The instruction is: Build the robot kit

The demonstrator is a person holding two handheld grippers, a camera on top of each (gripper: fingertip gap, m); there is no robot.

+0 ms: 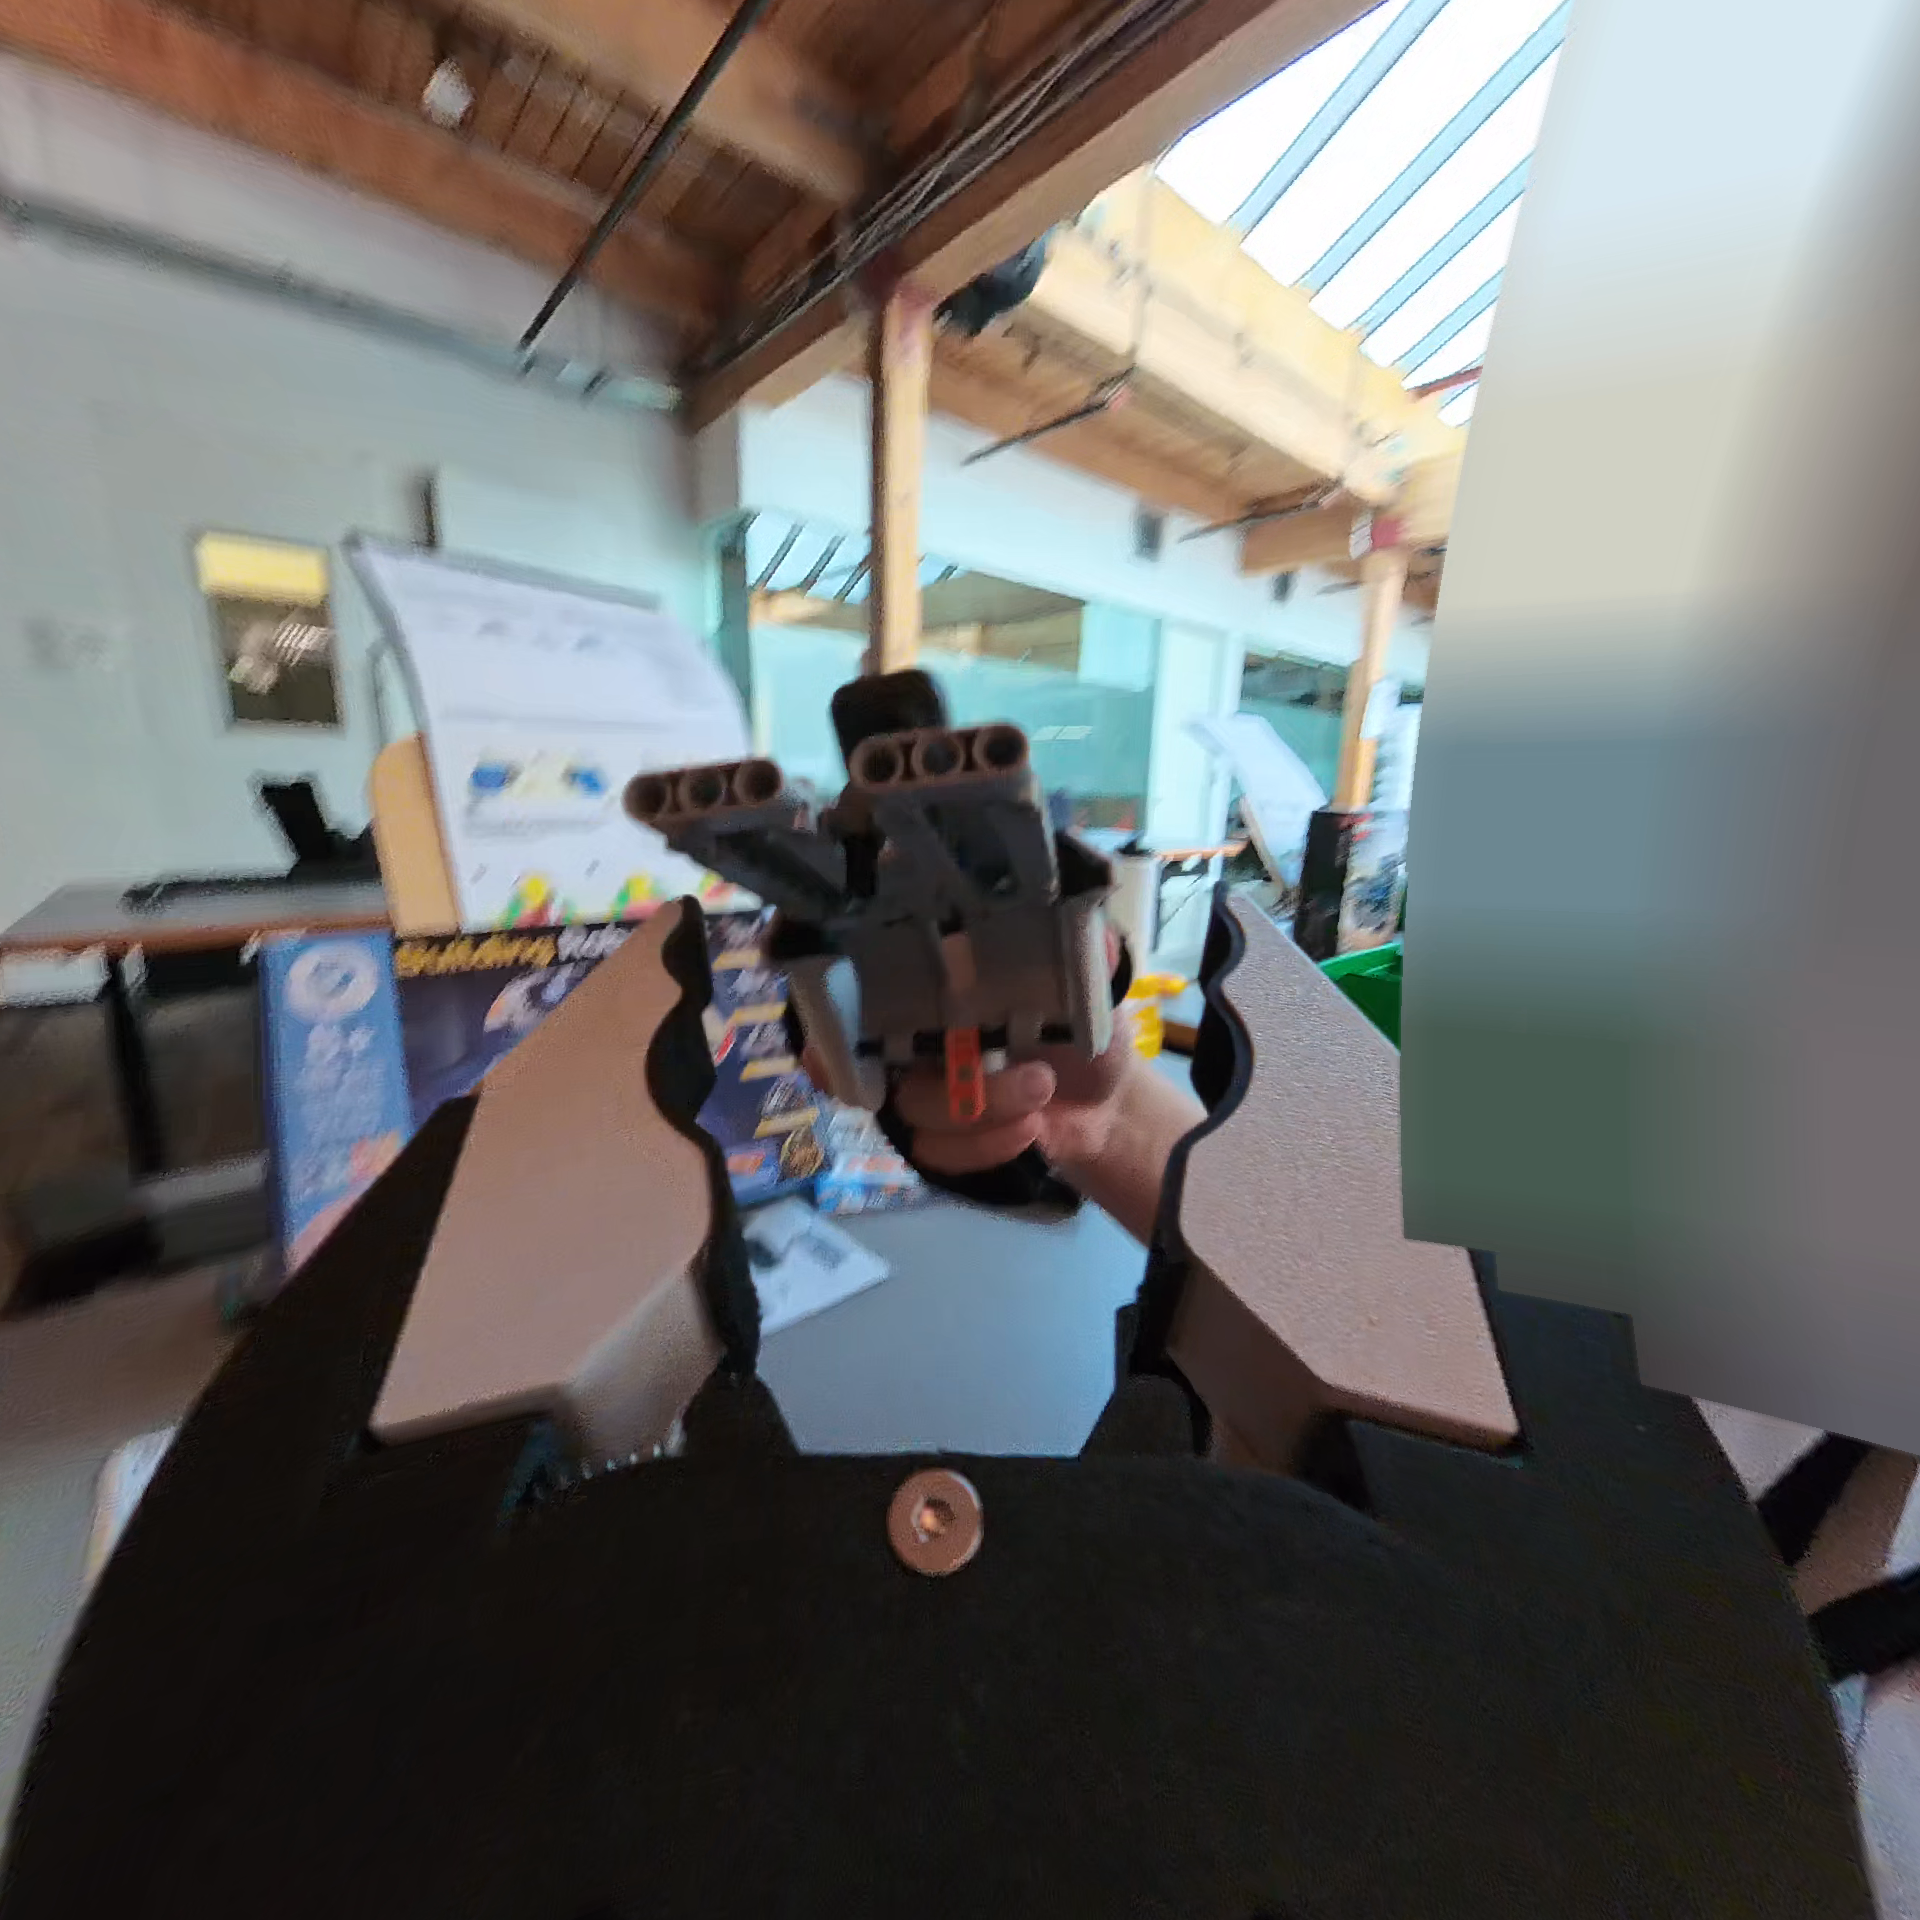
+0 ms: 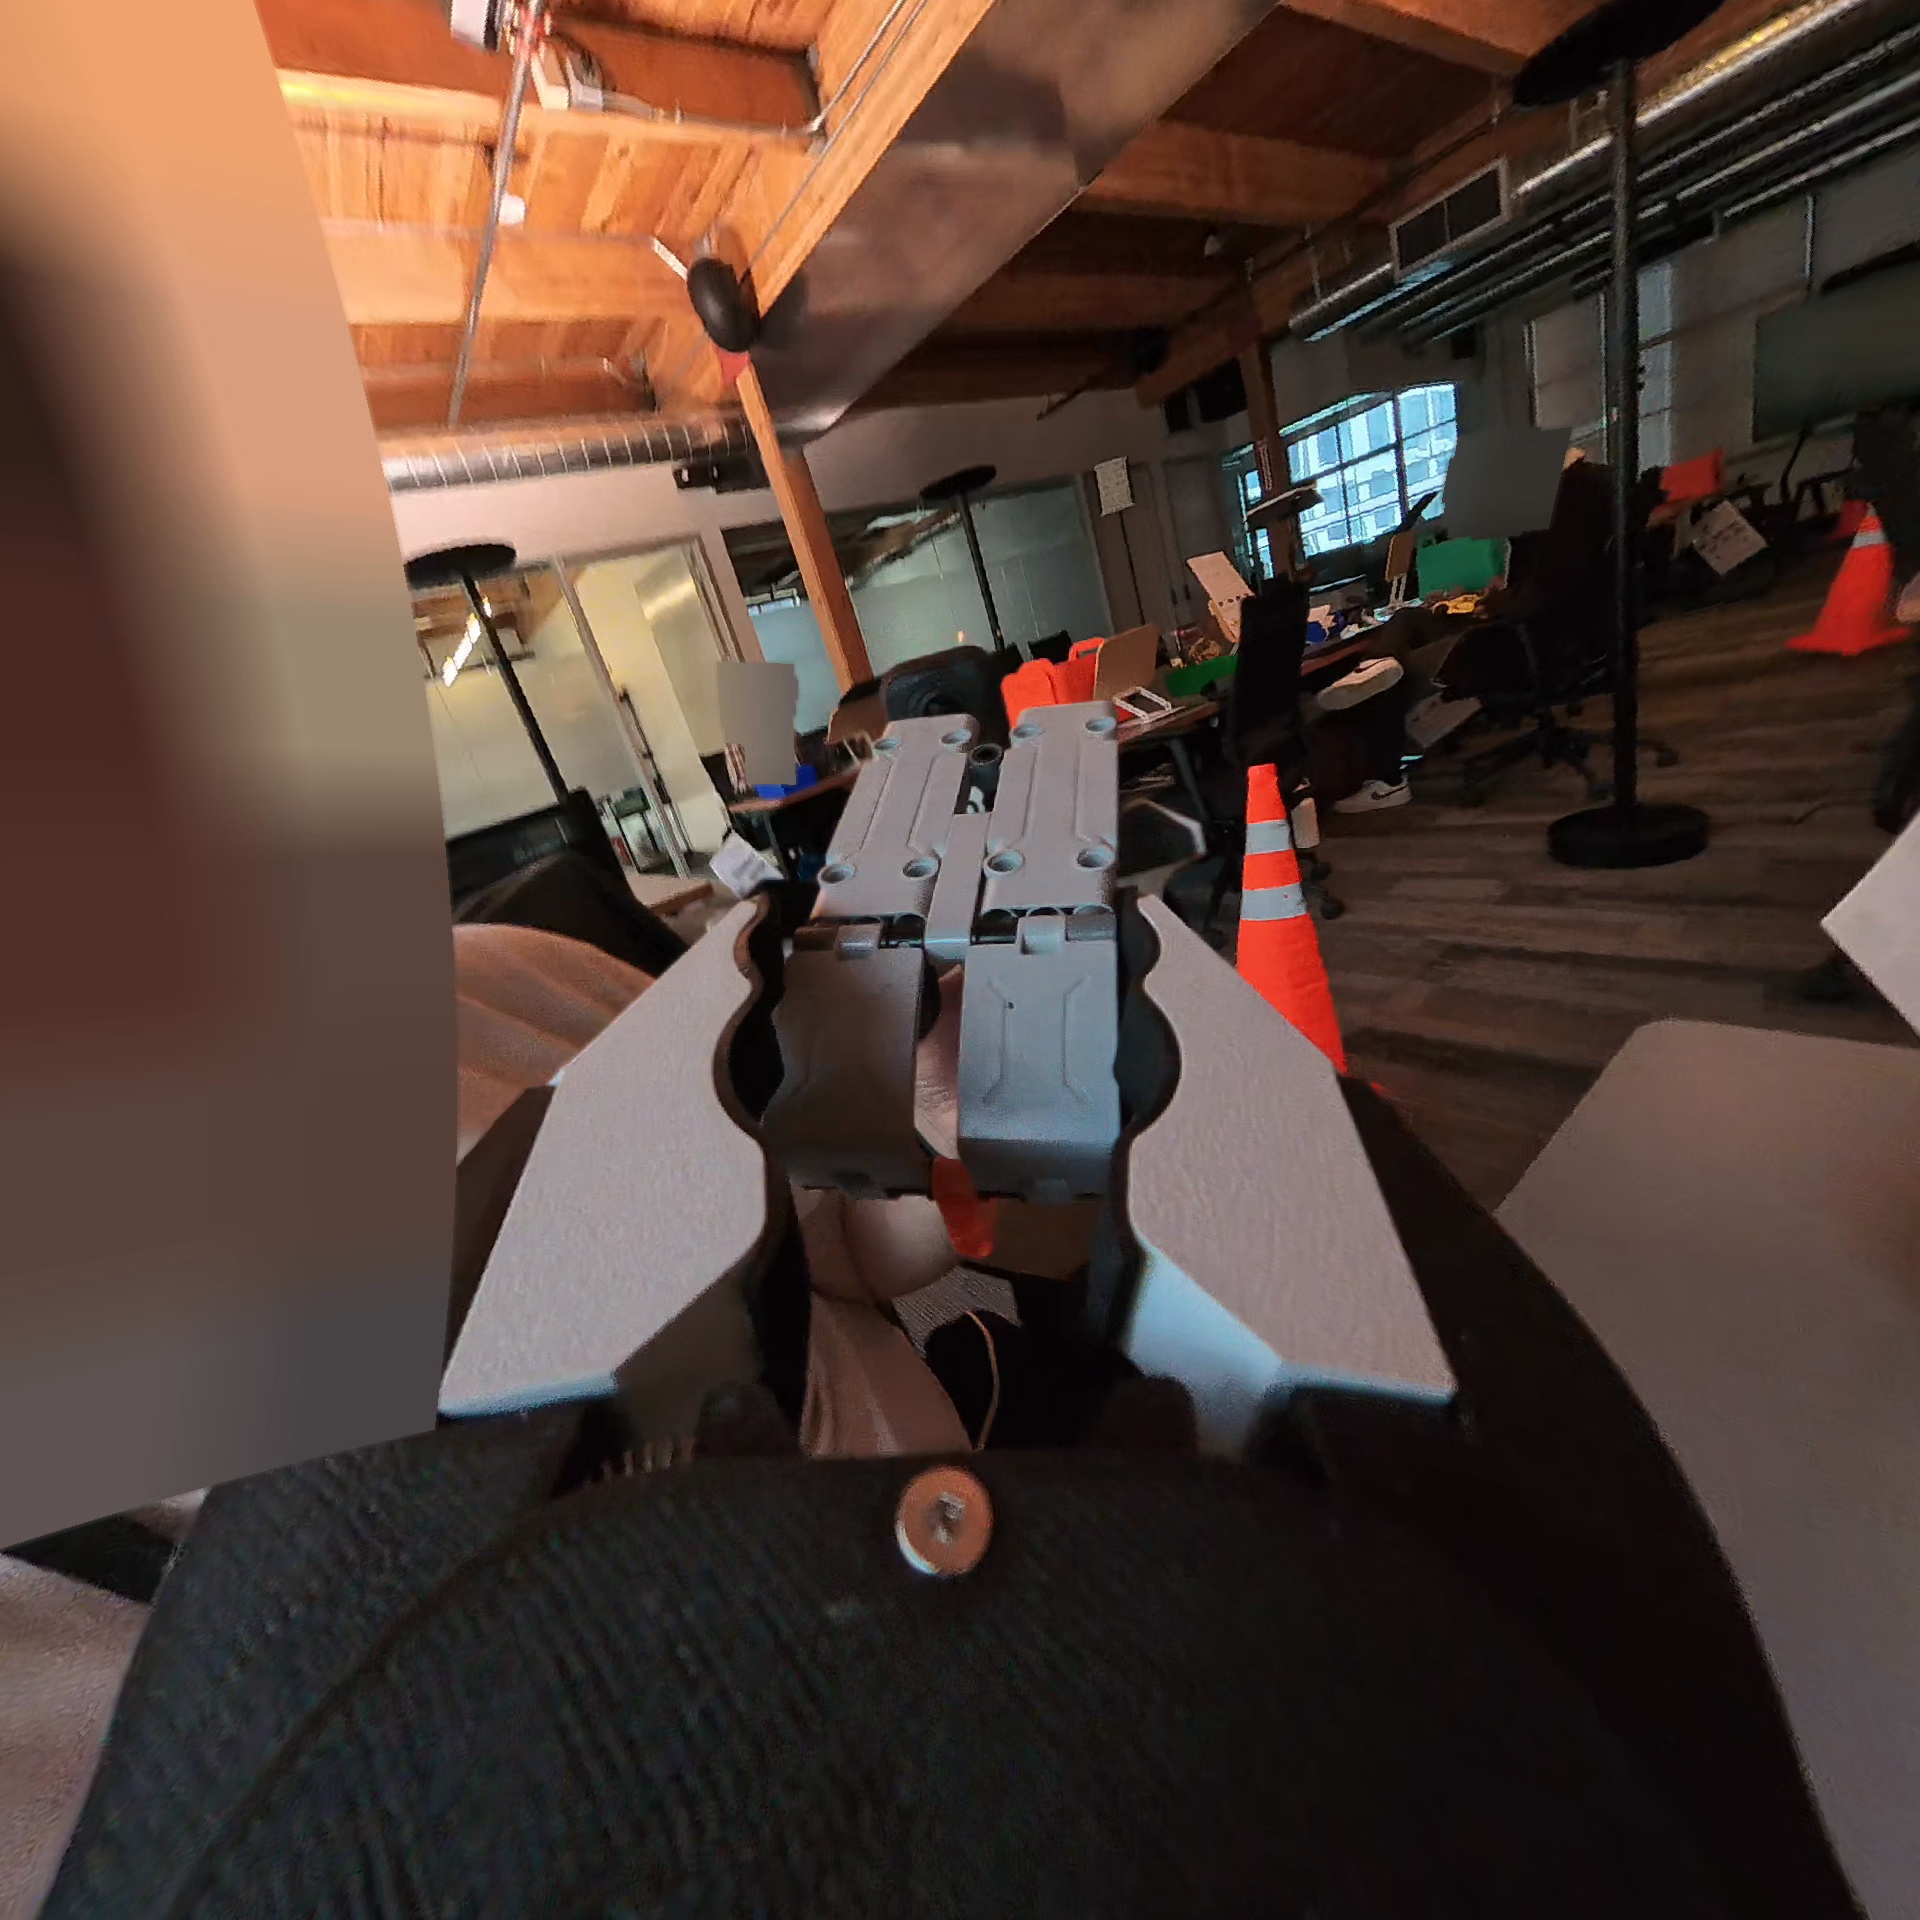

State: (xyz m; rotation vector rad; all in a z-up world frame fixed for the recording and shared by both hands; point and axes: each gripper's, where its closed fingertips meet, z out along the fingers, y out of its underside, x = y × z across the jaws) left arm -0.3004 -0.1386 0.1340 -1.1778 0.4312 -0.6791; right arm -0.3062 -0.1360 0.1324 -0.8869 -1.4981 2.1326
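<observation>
A grey brick-built model (image 1: 935, 831) with an orange piece (image 1: 964, 1075) at its lower end is held up in the air by a bare hand (image 1: 997, 1117). My left gripper (image 1: 956, 909) is open and empty. The model sits just beyond its fingertips and touches neither finger. In the right wrist view the same model (image 2: 1039, 1039) sits between the fingers of my right gripper (image 2: 951, 914), whose pads lie against both of its sides. The orange piece (image 2: 961, 1210) hangs below it. Fingers of a hand (image 2: 883, 1247) show under and behind the model.
A grey table (image 1: 956, 1351) below carries a paper booklet (image 1: 810, 1257) and blue printed boxes (image 1: 332, 1070). A board on an easel (image 1: 561, 727) stands behind. An orange cone (image 2: 1283, 935), office chairs (image 2: 1268, 675) and cluttered desks (image 2: 1174, 707) fill the room to the right. The grippers are tip to tip, or close to it.
</observation>
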